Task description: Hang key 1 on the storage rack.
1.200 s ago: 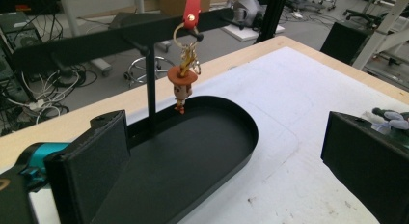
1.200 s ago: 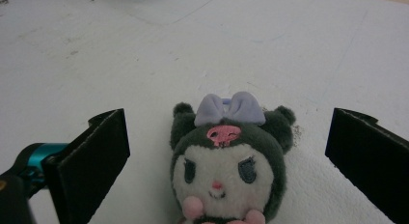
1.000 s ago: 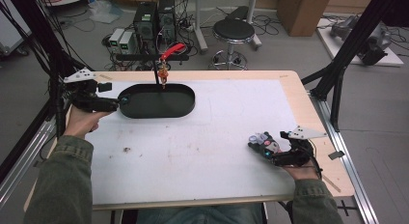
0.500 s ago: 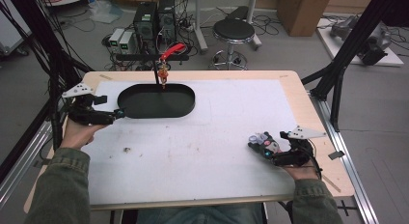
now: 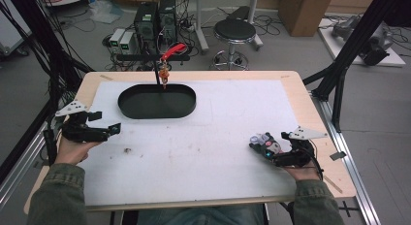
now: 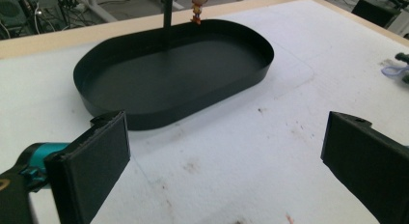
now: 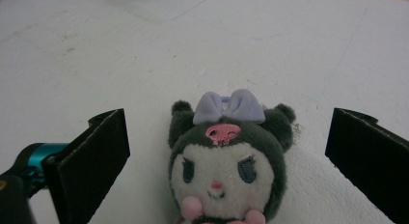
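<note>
A small dark plush toy [image 7: 226, 161] with a lilac bow and a white face lies on the white mat, between the wide-apart jaws of my right gripper [image 7: 226, 137]; neither jaw touches it. In the high view the plush toy [image 5: 266, 143] is at the near right, in front of the right gripper [image 5: 260, 148]. A black oval tray [image 5: 127, 107] sits at the far left of the mat. My left gripper [image 5: 107, 122] is open, with nothing in it, near the left edge and short of the tray [image 6: 120, 119].
Behind the tray a thin black stand [image 5: 157, 72] carries a red clip and a small orange charm [image 5: 164, 75] hanging over the tray's far rim. The white mat [image 5: 213, 137] covers a wooden table [image 5: 295, 96]. Dark frame struts stand at both sides.
My left gripper has drawn back from the tray's left end toward the near-left edge of the table. The right gripper and the plush toy have not moved.
</note>
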`<state>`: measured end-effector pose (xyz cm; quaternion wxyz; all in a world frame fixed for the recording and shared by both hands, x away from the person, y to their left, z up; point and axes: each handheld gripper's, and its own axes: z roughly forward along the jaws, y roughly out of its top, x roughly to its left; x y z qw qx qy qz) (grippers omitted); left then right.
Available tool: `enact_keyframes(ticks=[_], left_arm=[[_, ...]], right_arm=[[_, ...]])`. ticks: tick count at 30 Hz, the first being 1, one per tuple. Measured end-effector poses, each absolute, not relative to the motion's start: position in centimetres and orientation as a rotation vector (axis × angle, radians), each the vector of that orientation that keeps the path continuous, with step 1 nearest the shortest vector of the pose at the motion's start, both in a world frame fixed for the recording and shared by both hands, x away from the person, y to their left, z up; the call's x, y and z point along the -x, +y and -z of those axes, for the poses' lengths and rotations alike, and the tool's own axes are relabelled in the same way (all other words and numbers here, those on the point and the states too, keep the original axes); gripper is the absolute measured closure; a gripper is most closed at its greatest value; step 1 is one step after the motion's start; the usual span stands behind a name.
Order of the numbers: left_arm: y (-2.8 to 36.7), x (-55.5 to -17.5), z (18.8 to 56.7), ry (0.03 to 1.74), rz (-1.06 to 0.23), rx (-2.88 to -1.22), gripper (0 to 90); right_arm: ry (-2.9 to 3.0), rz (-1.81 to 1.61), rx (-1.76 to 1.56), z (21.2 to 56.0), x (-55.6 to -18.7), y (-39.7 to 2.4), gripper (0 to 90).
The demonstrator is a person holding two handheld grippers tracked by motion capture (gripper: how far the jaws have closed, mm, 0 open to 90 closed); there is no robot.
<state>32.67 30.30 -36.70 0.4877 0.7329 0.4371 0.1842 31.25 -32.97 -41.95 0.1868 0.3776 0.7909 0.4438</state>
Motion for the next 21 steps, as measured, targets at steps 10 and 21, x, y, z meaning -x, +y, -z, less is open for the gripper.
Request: enact_keyframes(ticks=[10,21], left_arm=[[30.8,-31.0,38.6,1.09,-0.442,-1.8,3.7],[31.0,-29.1,41.1,1.122,-0.413,-1.802,3.7]], right_arm=[[2.231,-1.247,-1.062,42.0,-31.3,-32.9,0.7],[2.238,-1.244,-1.065,42.0,-31.2,-32.9,0.7]])
